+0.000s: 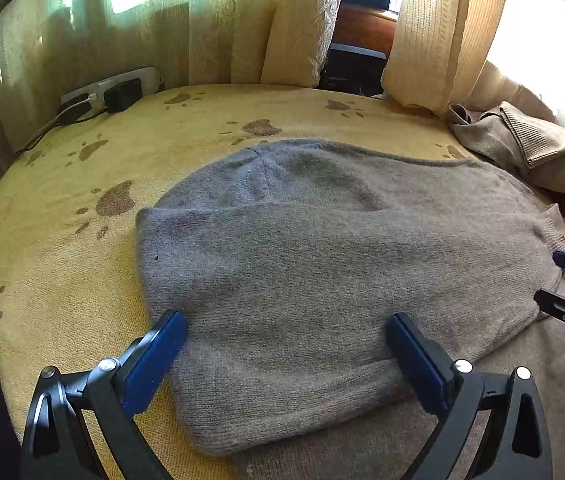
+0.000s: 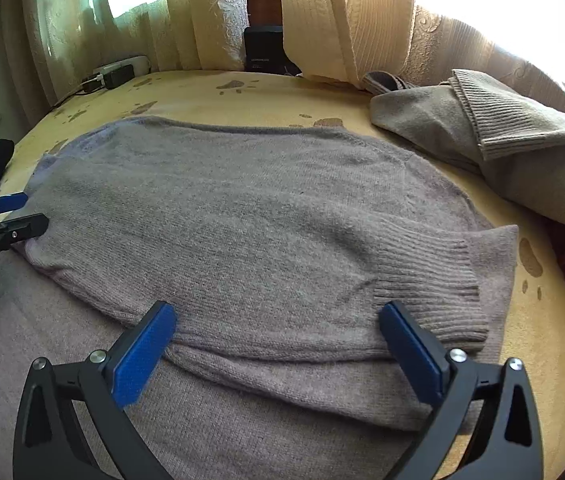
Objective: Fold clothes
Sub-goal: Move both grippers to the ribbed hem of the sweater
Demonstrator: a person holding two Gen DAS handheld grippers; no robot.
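Sweater [image 2: 242,216] spans both tools: the left gripper [image 1: 286,344] and right gripper [image 2: 278,332] gape wide and empty over its near folded edge. Pinching only the top layer could drag the fold askew. Grey-brown knit, part-folded, ribbed cuff [image 2: 430,280] crossing right, on the yellow paw-print blanket [image 2: 542,360].

Sweater [image 2: 242,216] flat on the bed [image 2: 210,96], spread ahead of both tongs. Second folded sweater [image 2: 514,148] lies beyond the right tongs [image 2: 276,328], far right. Power strip [image 1: 114,88] far left of the left tongs [image 1: 286,336], by the curtains [image 2: 202,12].
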